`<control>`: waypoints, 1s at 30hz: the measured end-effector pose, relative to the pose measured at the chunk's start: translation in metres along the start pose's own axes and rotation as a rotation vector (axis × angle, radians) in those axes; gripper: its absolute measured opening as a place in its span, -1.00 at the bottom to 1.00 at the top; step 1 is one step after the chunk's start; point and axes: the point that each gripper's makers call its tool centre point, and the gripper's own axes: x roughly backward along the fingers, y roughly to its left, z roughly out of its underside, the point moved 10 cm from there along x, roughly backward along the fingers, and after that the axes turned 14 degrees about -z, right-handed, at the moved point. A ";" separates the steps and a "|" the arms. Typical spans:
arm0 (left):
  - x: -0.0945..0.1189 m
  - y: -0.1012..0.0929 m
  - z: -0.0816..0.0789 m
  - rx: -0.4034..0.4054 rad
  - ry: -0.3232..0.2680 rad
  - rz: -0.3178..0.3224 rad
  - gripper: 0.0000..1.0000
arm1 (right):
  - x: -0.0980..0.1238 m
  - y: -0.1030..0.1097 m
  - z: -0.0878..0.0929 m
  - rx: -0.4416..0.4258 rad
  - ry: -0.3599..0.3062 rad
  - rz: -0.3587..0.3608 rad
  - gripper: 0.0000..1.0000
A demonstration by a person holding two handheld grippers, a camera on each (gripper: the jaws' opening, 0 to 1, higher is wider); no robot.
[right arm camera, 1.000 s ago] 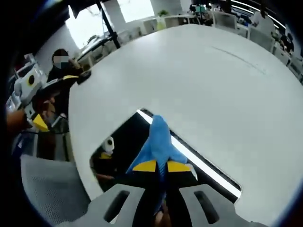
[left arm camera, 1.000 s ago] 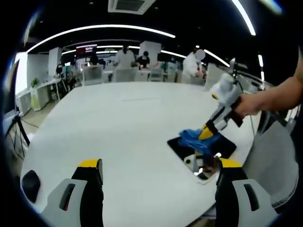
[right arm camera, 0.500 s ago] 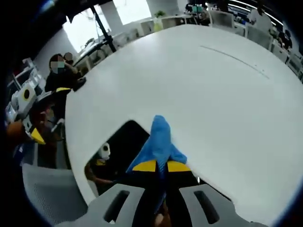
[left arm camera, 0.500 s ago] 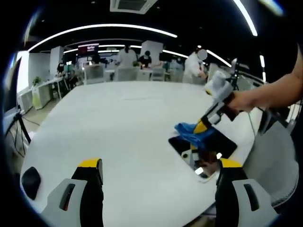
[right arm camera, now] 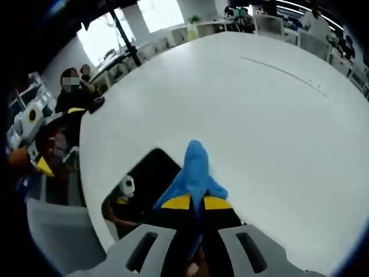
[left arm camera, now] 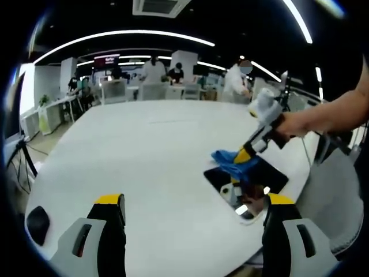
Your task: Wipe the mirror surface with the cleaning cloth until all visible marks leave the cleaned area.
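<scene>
Looking along my left gripper [left arm camera: 190,216], I see its two yellow-tipped jaws spread wide apart with nothing between them, hanging above the near part of the big white table [left arm camera: 144,150]. Over to the right on that table lies the mirror [left arm camera: 249,183], a dark rectangle close to the table's edge, with bright ceiling lights reflected in its near corner. My right gripper [left arm camera: 245,154] reaches down to it from my hand [left arm camera: 291,124], and the blue cloth [left arm camera: 233,160] is bunched at its tip, resting at the far corner of the mirror and spilling a little onto the white top.

From the right gripper view, my right gripper [right arm camera: 191,203] has its jaws pinched tight together on the cloth [right arm camera: 195,173], which fans out ahead of the yellow tips. The front of the cloth lies over the mirror's [right arm camera: 144,184] edge onto the table [right arm camera: 259,115]. The dark glass runs off to the left and shows a reflection of the gripper. I cannot make out any marks on the glass at this sharpness. A grey mesh chair [right arm camera: 63,236] sits at the lower left, beyond the table's rim.
</scene>
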 end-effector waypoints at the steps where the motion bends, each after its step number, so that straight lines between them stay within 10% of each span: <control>1: 0.000 0.001 0.000 0.000 -0.001 -0.001 0.99 | 0.001 -0.001 0.001 0.002 0.002 0.003 -0.99; 30: 0.000 -0.001 0.000 0.003 0.008 -0.003 0.99 | 0.026 -0.020 0.024 -0.023 -0.012 0.068 -0.99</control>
